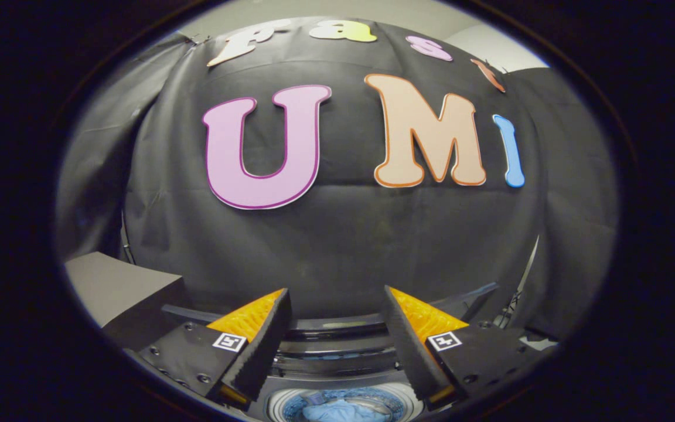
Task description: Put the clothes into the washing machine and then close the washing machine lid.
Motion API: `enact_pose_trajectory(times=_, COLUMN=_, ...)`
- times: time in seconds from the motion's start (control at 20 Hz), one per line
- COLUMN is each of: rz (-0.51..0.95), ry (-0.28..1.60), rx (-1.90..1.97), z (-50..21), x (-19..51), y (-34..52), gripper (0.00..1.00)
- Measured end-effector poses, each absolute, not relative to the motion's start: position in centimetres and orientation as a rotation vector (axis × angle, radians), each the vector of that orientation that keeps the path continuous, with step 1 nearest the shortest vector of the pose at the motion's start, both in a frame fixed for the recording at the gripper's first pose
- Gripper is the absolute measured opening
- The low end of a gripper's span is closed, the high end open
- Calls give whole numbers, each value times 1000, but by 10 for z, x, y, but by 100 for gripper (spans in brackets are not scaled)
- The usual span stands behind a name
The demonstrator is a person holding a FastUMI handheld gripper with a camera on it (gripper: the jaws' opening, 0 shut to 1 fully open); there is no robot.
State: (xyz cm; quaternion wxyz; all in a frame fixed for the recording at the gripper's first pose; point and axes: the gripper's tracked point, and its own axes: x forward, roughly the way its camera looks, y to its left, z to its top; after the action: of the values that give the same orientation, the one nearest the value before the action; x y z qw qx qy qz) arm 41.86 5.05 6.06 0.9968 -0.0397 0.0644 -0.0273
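Note:
My gripper [337,296] is open, its two fingers spread wide with nothing between them, held high and facing the booth's black wall. Below and between the fingers lies the round drum opening of the washing machine [282,404], with blue clothes [337,410] lying inside it. The dark raised lid [337,343] of the machine stands behind the drum, between the fingers, tilted back toward the wall.
A grey box-like surface [115,287] sits to the left of the left finger. Black cloth [343,234] hangs close behind the machine. A dark panel edge [478,296] rises beyond the right finger.

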Motion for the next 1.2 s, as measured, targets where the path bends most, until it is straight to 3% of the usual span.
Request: enact_pose_trajectory(times=1.2, rz=-57, ry=22, rx=-76, z=62, x=406, y=51, gripper=96)
